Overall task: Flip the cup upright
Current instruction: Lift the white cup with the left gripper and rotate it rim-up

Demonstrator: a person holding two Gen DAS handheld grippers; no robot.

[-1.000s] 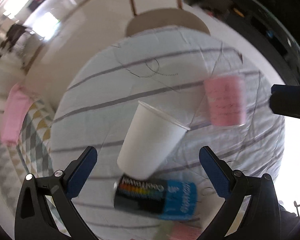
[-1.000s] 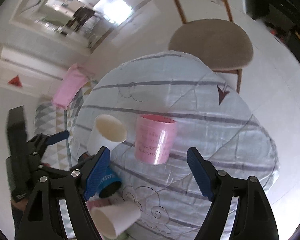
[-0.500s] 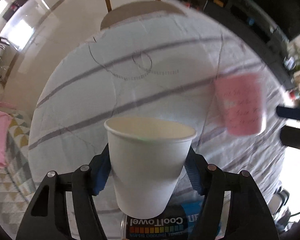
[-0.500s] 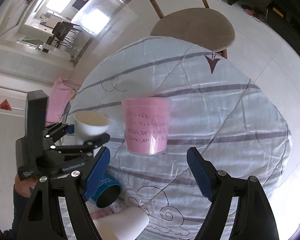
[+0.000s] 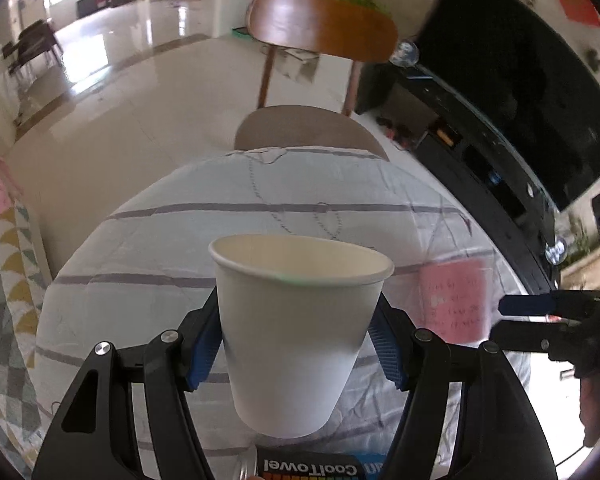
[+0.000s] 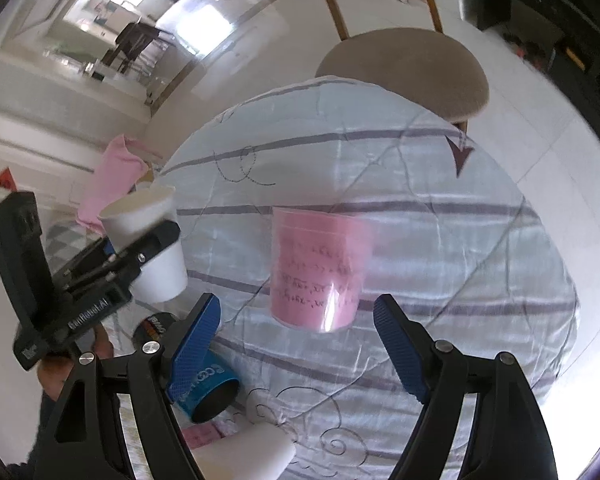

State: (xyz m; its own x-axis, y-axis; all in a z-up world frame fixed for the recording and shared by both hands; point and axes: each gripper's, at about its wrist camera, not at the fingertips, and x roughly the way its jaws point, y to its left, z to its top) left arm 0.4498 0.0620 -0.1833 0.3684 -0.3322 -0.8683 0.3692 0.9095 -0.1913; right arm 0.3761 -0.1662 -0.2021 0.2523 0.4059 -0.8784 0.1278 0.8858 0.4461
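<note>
Left gripper [image 5: 296, 344] is clamped on the white paper cup [image 5: 298, 332], mouth up. Right gripper [image 6: 296, 344] hangs wide open, pink plastic cup [image 6: 318, 268] at its 12 o'clock.

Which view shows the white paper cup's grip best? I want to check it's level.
The left wrist view: the white paper cup fills the frame, mouth up, clamped between the left gripper pads. The right wrist view shows it small, blurred, tilted at the left edge, partly hidden by that gripper.

"CoolTowel" — upside down — on can [image 5: 312, 470]
</note>
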